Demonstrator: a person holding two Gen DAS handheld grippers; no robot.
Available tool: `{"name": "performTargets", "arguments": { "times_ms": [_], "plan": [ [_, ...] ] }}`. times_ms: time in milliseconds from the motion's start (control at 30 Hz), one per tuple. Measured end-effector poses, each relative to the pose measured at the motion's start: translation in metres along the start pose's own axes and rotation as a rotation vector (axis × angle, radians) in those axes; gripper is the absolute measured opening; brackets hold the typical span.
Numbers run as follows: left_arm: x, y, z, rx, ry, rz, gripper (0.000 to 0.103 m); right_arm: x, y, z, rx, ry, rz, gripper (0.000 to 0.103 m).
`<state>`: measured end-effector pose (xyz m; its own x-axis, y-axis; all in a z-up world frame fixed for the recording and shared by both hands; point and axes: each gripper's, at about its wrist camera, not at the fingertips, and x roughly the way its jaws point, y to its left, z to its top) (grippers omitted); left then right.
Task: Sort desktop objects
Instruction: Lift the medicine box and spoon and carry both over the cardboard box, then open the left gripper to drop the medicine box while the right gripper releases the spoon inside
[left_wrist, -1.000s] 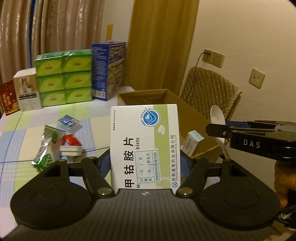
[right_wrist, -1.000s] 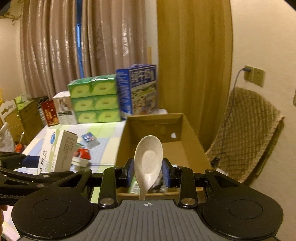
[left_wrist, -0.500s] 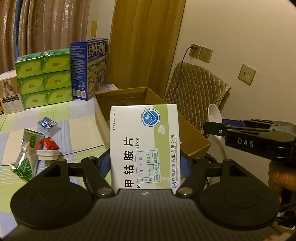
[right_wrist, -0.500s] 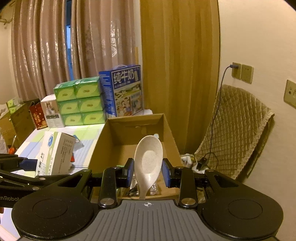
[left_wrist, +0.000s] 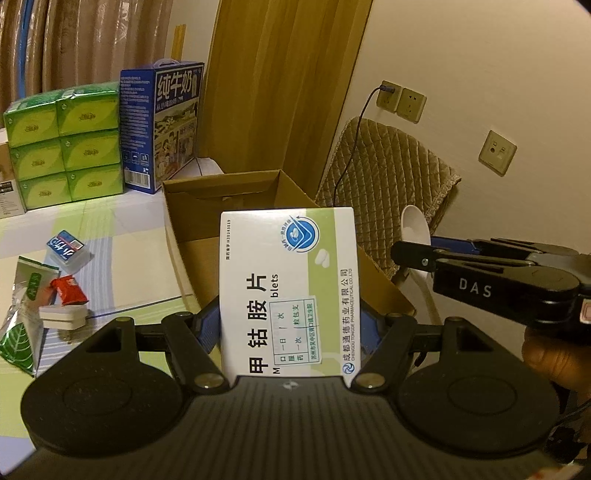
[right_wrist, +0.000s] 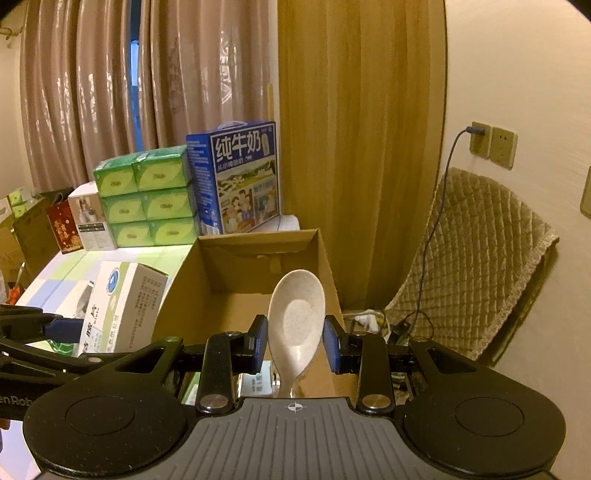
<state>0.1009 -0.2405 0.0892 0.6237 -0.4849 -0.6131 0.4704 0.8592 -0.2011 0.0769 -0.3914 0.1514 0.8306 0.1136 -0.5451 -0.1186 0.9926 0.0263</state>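
My left gripper is shut on a white and green medicine box, held upright in front of the open cardboard box. The cardboard box stands at the table's right end. In the right wrist view my right gripper is shut on a beige spoon, bowl up, over the near edge of the cardboard box. The medicine box and left gripper appear at its left. From the left wrist view, the right gripper with the spoon hangs just right of the cardboard box.
Green tissue packs and a blue milk carton stand at the table's back. A blue packet, red packet, white adapter and green sachet lie at the left. A quilted chair stands right of the table.
Both grippers have moved to the right, toward the cardboard box, each still holding its object. The small items on the table have slid to the left of the left wrist view.
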Motion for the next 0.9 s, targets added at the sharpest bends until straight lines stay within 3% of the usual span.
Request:
{"name": "performTargets", "arguments": {
  "times_ms": [600,900],
  "plan": [
    [0.054,0.019,0.04,-0.014,0.017,0.0,0.067,0.058,-0.013,0.033,-0.002,0.013,0.036,0.03],
    [0.08,0.033,0.044,-0.051,0.042,0.002,0.067,0.085,-0.008,0.041,-0.037,0.022,0.05,0.03]
  ]
}}
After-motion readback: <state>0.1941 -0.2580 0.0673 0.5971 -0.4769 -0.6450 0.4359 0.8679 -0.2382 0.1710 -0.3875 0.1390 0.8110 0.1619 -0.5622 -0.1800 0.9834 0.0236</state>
